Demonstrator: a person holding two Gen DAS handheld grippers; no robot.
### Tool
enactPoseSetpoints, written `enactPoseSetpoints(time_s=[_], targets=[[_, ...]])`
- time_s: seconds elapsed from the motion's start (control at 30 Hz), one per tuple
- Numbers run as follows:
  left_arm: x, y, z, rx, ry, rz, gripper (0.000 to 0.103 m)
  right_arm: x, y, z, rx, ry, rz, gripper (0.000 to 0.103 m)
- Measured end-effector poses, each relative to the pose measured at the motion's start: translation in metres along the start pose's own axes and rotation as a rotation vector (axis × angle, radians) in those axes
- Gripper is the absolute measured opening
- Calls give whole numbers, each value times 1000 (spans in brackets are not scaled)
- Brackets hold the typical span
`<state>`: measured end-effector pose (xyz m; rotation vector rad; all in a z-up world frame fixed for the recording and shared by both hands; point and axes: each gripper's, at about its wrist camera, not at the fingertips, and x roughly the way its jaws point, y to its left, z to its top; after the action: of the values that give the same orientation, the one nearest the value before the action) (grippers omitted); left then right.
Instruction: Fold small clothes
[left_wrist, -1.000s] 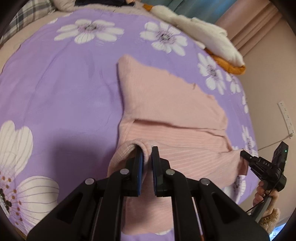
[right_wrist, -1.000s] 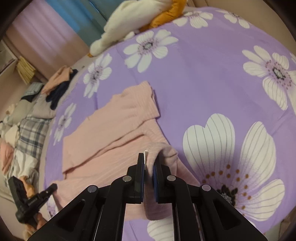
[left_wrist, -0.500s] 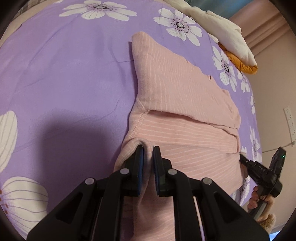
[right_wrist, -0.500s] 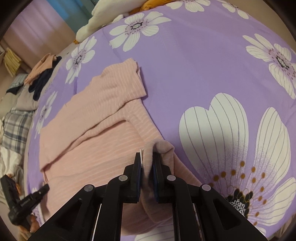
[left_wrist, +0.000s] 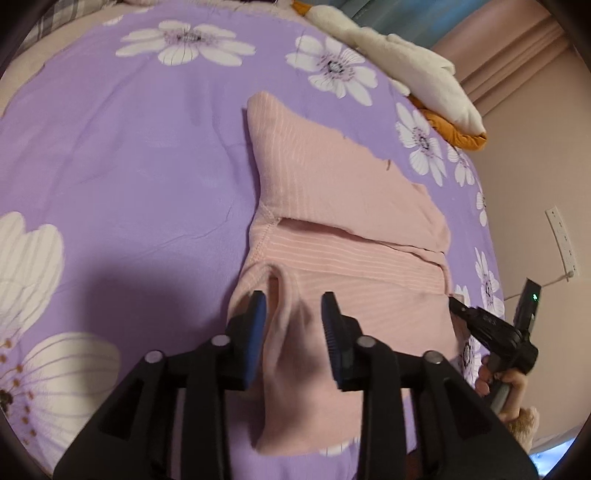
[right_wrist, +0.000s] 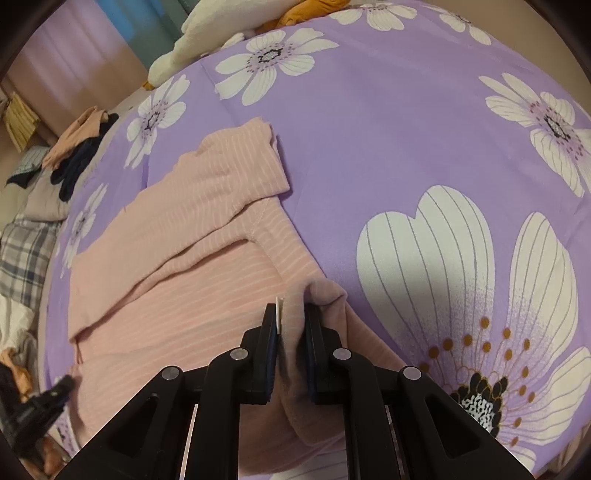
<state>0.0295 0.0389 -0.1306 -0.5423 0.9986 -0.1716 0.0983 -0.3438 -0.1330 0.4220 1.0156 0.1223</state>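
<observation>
A pink striped garment (left_wrist: 351, 206) lies on the purple flowered bedspread (left_wrist: 129, 147), its sleeves folded across the body. My left gripper (left_wrist: 293, 306) is open, its jaws standing on either side of a raised fold at the garment's near left edge. In the right wrist view the same garment (right_wrist: 184, 258) shows, and my right gripper (right_wrist: 291, 314) is shut on a bunched fold at its near right edge. The right gripper also shows in the left wrist view (left_wrist: 458, 306) at the garment's right edge.
White and orange bedding (left_wrist: 417, 81) lies at the far side of the bed. A pile of clothes, dark, peach and plaid (right_wrist: 48, 170), lies at the left in the right wrist view. A wall with a socket (left_wrist: 561, 236) stands to the right.
My left gripper has opened and let go of the garment's fold. Both grippers carried the near edge forward over the garment. My right gripper stays shut on its fold.
</observation>
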Motion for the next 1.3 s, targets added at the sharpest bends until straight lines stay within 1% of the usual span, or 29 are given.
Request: enactPoseSetpoints(time_s=[0.03, 0.1, 0.17, 0.27, 0.33, 0.37, 0.4, 0.47, 0.57, 0.7, 0.83, 0.97, 1.0, 1.03, 1.07, 1.1, 1.13, 1.17, 1.23, 1.3], targets=[[-4, -1, -3, 3, -6, 4, 35, 0, 2, 0, -5, -1, -6, 10], [-11, -2, -8, 10, -8, 8, 41, -1, 5, 0, -21, -9, -23, 10], [-13, -5, -12, 23, -8, 18, 43, -3, 9, -1, -37, -21, -39, 10], [-14, -9, -16, 42, -3, 40, 48, -6, 16, -1, -76, -23, -53, 17], [-13, -11, -19, 54, 4, 40, 52, -12, 17, 0, -82, -25, -34, 28], [-14, -11, -21, 60, 8, 39, 54, -16, 18, 0, -79, -25, -12, 39], [-13, -12, -22, 65, 12, 40, 55, -18, 18, -1, -77, -26, 1, 48], [-11, -14, -25, 77, 22, 48, 55, -27, 17, -4, -77, -32, 14, 51], [-8, -16, -29, 88, 39, 51, 55, -35, 17, -10, -90, -34, 1, 51], [-7, -14, -38, 85, 61, 39, 55, -49, 9, -18, -94, -39, 9, 51], [-5, -10, -45, 61, 90, 18, 54, -51, 1, -29, -84, -12, 9, 51], [1, -8, -52, 38, 127, -10, 53, -45, -3, -41, -79, 28, 31, 51], [3, -9, -53, 33, 135, -17, 51, -44, -4, -43, -77, 34, 31, 51], [3, -9, -53, 31, 137, -21, 48, -43, -4, -45, -75, 38, 32, 51], [4, -10, -54, 31, 141, -22, 38, -41, -4, -45, -73, 40, 36, 50], [6, -10, -54, 30, 147, -25, 21, -39, -3, -45, -71, 41, 47, 42], [6, -10, -54, 22, 150, -30, 15, -39, -3, -46, -71, 43, 58, 35], [7, -9, -54, 13, 152, -39, 10, -38, -1, -46, -71, 43, 71, 33], [3, -9, -54, 10, 130, -45, 9, -39, 0, -45, -80, 34, 77, 20], [-1, -12, -53, 25, 104, -48, 9, -41, 5, -42, -100, 23, 54, 14]])
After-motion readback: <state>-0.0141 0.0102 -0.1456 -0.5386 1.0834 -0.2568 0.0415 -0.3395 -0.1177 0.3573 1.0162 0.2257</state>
